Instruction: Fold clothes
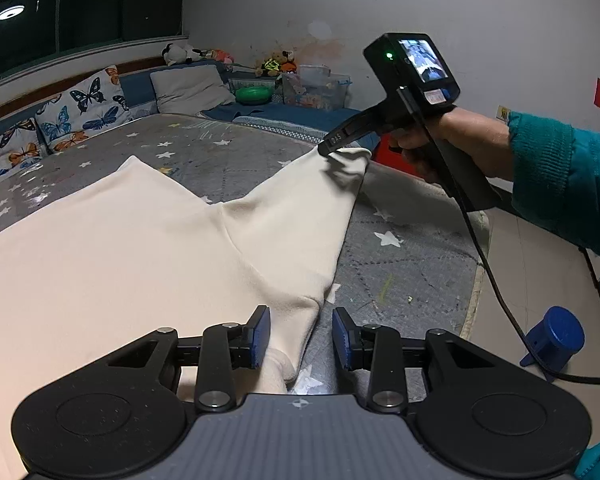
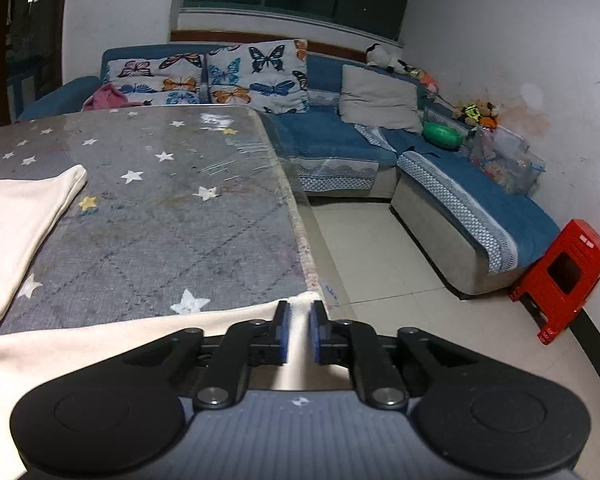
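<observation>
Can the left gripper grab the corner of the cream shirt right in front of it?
Probably yes. The left gripper is open, with the shirt corner lying partly between its fingers and nothing in the way. The right gripper already pinches the sleeve end.

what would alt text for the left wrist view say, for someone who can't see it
A cream garment lies spread on a grey star-print table while the right gripper, held by a hand in a teal sleeve, pinches one sleeve end and lifts it. In the foreground the left gripper is open around a lower edge of the cloth. A blue sofa with butterfly cushions is behind.
</observation>
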Tool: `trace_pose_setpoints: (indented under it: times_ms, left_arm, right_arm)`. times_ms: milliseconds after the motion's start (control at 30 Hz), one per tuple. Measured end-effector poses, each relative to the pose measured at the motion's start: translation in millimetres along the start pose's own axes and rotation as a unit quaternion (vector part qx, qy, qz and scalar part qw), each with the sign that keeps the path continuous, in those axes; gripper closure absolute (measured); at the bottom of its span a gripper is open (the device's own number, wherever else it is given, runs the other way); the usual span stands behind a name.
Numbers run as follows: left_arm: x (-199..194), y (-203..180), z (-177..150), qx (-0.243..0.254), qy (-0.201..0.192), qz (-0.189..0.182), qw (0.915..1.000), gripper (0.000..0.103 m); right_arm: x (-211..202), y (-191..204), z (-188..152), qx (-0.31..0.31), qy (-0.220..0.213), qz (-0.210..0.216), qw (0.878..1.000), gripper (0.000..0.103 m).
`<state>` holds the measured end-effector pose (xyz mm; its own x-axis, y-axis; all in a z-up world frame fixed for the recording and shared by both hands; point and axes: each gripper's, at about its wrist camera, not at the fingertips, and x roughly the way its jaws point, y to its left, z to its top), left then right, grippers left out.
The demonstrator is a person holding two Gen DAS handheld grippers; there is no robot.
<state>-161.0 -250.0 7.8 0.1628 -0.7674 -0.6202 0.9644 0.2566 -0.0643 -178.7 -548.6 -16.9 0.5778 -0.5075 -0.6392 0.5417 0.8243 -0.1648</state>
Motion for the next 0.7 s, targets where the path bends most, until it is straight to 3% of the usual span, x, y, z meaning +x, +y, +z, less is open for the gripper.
trace_pose_setpoints:
  times_ms: [67, 233, 300, 433, 567, 700]
  left_arm:
    - [-2.6, 0.9, 0.5, -0.007, -0.002, 0.001, 1.0, 0.066]
    - [-23.7, 6.4, -0.3, -0.025, -0.021, 0.026, 0.9991, 0.065]
    - [-39.2, 15.9, -2.7, -0.04, -0.031, 0.051, 0.9974, 0.064]
    - [-74.1, 45.1, -13.1, -0.086, -0.042, 0.132, 0.9866, 0.062]
    - [-113.4, 82.0, -36.0, -0.15, -0.042, 0.231, 0.9603, 0.062]
    - [-156.1, 119.2, -69.2, -0.219, -0.037, 0.349, 0.9103, 0.062]
  right_arm:
    - [-7.9, 0.2, -1.2, -0.001, -0.005, 0.002, 1.0, 0.091]
    - [-41.4, 19.3, -2.3, -0.034, -0.02, 0.042, 0.998, 0.078]
    - [-55.7, 31.1, -2.7, -0.05, -0.026, 0.067, 0.996, 0.066]
    - [-82.7, 70.2, -3.9, -0.1, -0.038, 0.12, 0.987, 0.065]
    - [-103.7, 116.2, -8.1, -0.155, -0.04, 0.187, 0.969, 0.065]
    - [-123.3, 163.7, -14.8, -0.216, -0.047, 0.246, 0.944, 0.065]
